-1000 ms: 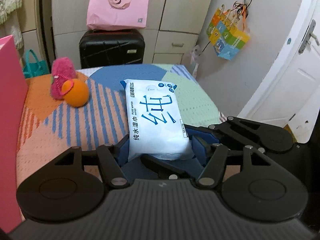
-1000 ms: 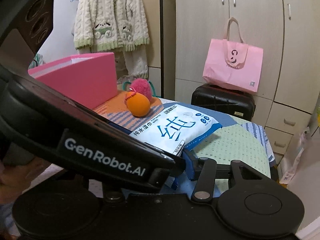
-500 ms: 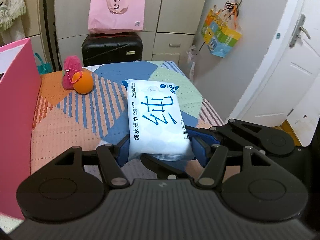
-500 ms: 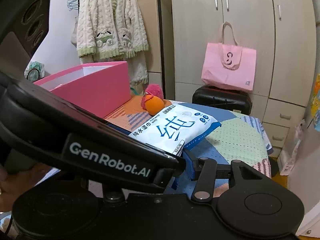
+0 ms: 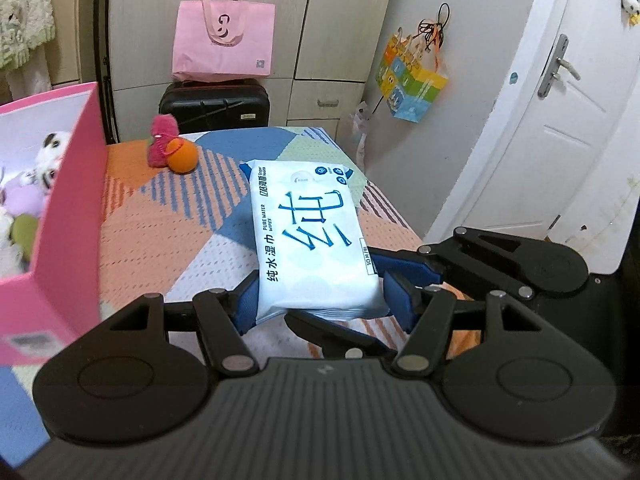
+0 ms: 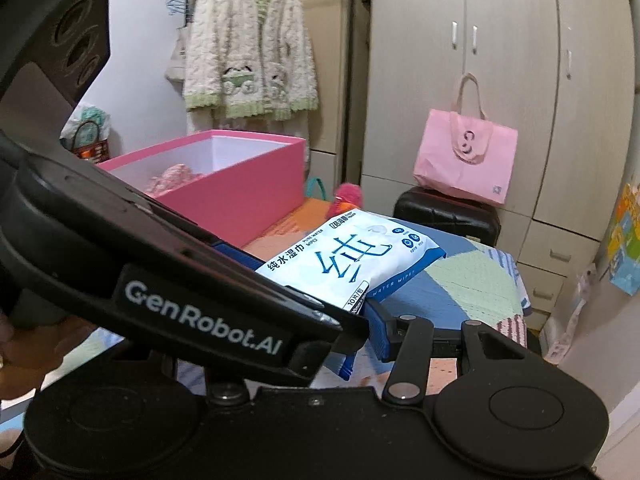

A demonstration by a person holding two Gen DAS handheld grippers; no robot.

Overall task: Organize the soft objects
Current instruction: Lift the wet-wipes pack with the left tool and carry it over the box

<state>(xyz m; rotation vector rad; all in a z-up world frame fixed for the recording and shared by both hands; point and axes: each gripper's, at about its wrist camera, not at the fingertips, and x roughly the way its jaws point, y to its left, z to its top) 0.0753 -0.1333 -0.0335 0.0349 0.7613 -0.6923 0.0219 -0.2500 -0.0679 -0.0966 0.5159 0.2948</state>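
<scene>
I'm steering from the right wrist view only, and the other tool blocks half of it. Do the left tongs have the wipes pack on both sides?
Observer: Yes. The left wrist view shows both blue pads of the left tongs pressing the near end of the wipes pack, one on each long side.
Operator: What's deeper in the pink box?
Observer: Plush toys, white, purple and green, lie by the wall of the pink box.
Operator: Anything beside the pink plush?
Observer: An orange ball touches the pink plush.
</scene>
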